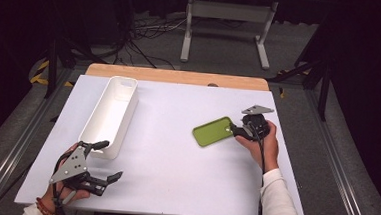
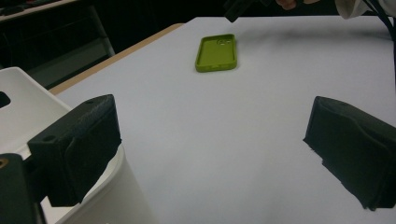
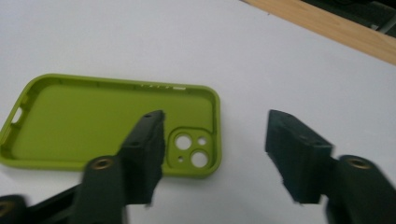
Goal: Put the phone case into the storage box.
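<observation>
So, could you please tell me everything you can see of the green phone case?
The green phone case is a lime, matte, rubbery-looking shell lying flat and open side up on the white table, right of centre. It has a raised rim, side slots and a camera cut-out with three holes. The right gripper, jaws open, straddles its camera corner; whether it touches is unclear.

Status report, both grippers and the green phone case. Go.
Right gripper open, jaws straddling the camera-hole corner of the green phone case, no grip. Case flat, inside up. Left gripper open, empty, beside the white bin. Nothing in the way.
</observation>
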Demonstrator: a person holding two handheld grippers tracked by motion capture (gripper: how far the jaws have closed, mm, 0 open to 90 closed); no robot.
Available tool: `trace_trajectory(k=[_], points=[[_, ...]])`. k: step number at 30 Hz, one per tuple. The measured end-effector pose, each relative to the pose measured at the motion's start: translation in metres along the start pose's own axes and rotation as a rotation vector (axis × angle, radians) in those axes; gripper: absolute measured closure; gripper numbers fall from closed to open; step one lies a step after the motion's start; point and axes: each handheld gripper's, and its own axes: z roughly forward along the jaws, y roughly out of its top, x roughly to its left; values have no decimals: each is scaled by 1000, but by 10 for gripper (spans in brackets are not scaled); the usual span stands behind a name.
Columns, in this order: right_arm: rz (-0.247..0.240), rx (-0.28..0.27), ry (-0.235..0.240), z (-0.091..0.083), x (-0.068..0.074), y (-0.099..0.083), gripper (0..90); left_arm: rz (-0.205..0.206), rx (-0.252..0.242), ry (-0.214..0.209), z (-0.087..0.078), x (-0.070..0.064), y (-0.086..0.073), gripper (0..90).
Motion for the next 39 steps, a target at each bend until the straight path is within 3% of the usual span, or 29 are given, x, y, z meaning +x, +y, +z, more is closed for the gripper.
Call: trace_trajectory(k=[3,5,7,13,24,29,39], points=[[20,30,8,3,-2,5,228,-7,5,0,1,0,-1,42],[36,46,39,6,-5,7,225,-3,11,-2,1,-1,0,41],[26,68,44,9,-6,10,220,8,8,1,1,-1,0,41],[68,118,80,20,-11,16,202,13,8,8,0,0,0,42],[65,205,86,32,-21,26,472,9,15,-4,1,-1,-1,42],[72,267,75,38,-25,25,526,15,18,-13,1,-2,-2,42],[80,303,110,46,-25,21,676,12,19,-11,1,-3,-2,42]])
